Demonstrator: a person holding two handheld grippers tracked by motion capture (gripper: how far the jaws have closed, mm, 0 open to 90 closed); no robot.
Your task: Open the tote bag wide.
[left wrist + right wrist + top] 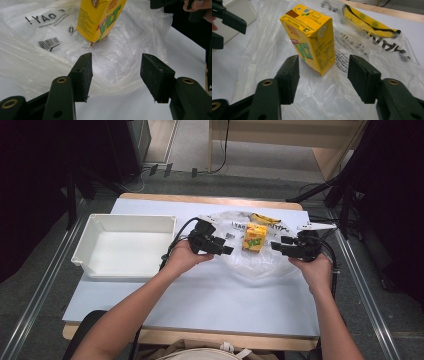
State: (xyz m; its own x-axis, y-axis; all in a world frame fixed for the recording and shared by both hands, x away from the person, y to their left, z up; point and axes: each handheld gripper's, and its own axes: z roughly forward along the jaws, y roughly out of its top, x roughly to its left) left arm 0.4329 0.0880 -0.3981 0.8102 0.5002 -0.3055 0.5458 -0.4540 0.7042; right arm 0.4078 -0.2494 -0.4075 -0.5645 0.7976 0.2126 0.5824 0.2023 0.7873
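A yellow drink carton [254, 237] stands upright on a clear plastic bag [255, 262] spread over the table. My left gripper [227, 250] sits just left of the carton, jaws open, nothing between them. My right gripper [275, 245] sits just right of it, also open and empty. In the left gripper view the carton [98, 18] stands beyond the open gripper [116, 72], with crumpled bag [120, 60] under the jaws. In the right gripper view the carton [310, 37] stands just past the open gripper [323, 75]. A yellow packet [368, 21] lies inside the bag behind it.
A white empty bin [125, 245] stands at the table's left. The table's pale surface [210, 305] reaches toward the person. The wooden table edge [210, 200] runs along the far side. Cables and dark stands flank the table.
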